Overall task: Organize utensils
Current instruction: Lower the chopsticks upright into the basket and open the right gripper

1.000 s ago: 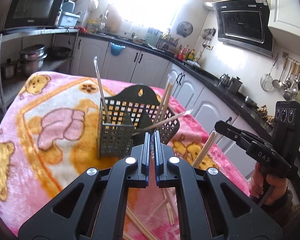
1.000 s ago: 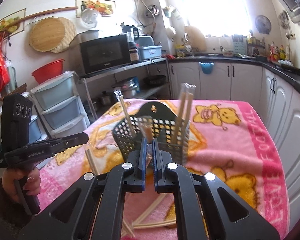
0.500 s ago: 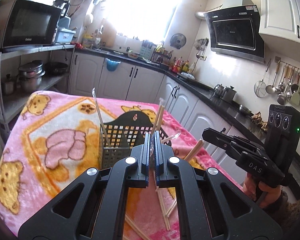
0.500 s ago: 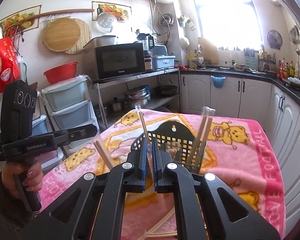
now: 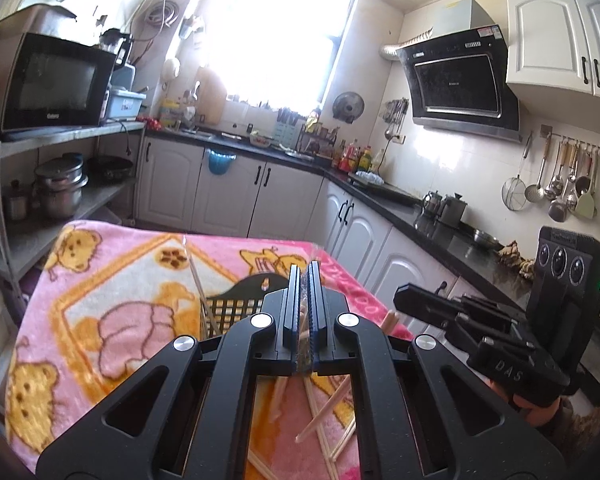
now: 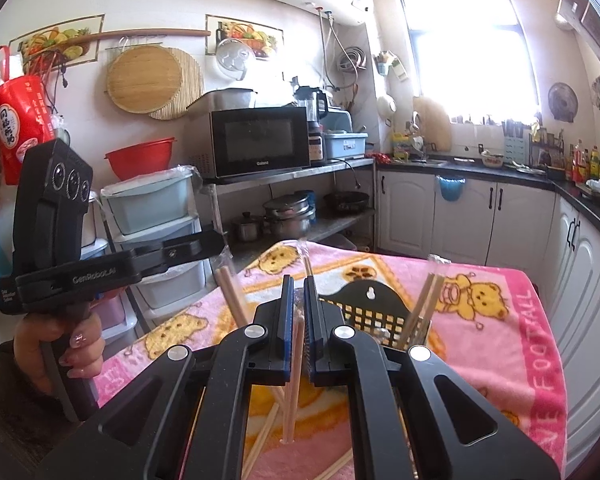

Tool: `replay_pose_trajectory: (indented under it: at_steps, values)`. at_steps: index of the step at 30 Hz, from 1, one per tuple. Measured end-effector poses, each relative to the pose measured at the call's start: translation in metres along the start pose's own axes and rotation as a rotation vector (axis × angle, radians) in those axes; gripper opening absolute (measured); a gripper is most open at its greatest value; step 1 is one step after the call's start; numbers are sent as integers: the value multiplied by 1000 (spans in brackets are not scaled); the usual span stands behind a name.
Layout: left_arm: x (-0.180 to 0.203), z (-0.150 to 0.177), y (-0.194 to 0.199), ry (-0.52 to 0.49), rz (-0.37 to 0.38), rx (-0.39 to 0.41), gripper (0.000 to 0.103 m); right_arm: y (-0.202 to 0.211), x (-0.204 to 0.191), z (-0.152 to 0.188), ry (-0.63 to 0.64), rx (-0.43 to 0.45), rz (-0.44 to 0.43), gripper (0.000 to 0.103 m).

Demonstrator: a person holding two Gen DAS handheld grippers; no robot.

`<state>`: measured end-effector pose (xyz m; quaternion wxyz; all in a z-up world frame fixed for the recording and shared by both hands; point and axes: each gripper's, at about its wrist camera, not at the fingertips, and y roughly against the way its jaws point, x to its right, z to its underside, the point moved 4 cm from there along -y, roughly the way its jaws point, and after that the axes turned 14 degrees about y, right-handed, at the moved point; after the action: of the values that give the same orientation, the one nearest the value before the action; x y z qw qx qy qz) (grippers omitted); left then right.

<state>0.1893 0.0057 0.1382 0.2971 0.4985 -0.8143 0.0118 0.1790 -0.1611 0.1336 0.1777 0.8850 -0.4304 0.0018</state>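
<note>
Left wrist view
- Left gripper (image 5: 304,280): lower centre of the frame, jaws nearly together, pinching a pair of wrapped chopsticks (image 5: 302,322) (pale wood under clear film, seen in the narrow slot between the pads).
- Utensil basket (image 5: 236,300): black perforated holder, mostly hidden behind the gripper, standing on the pink bear blanket (image 5: 112,280); one thin stick (image 5: 198,284) leans out of its left side.
- Loose chopsticks (image 5: 324,412): scattered on the blanket below the gripper, crossing one another.
- Right gripper (image 5: 404,298): at the right edge, side-on; a chopstick end (image 5: 390,322) shows just beside its tip.

Right wrist view
- Right gripper (image 6: 298,292): bottom centre, jaws almost closed on a wooden chopstick pair (image 6: 294,368) that hangs down through the gap toward the blanket (image 6: 500,320).
- Basket (image 6: 374,308): centre, just behind the gripper, with wrapped chopsticks (image 6: 424,304) standing tilted in its right compartment.
- Left gripper (image 6: 216,242): left of the frame, held by a hand (image 6: 66,344); wrapped chopsticks (image 6: 232,300) slant down from its tip (grip point itself hard to make out here).
- Loose sticks (image 6: 268,428): lying on the blanket at the bottom.
</note>
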Motion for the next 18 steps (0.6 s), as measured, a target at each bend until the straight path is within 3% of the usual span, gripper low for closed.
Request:
replay_pose_trajectory:
  at_steps: [18]
  values:
    - [13, -51, 7, -25, 12, 112, 2, 2, 4, -53, 45, 105, 19, 5]
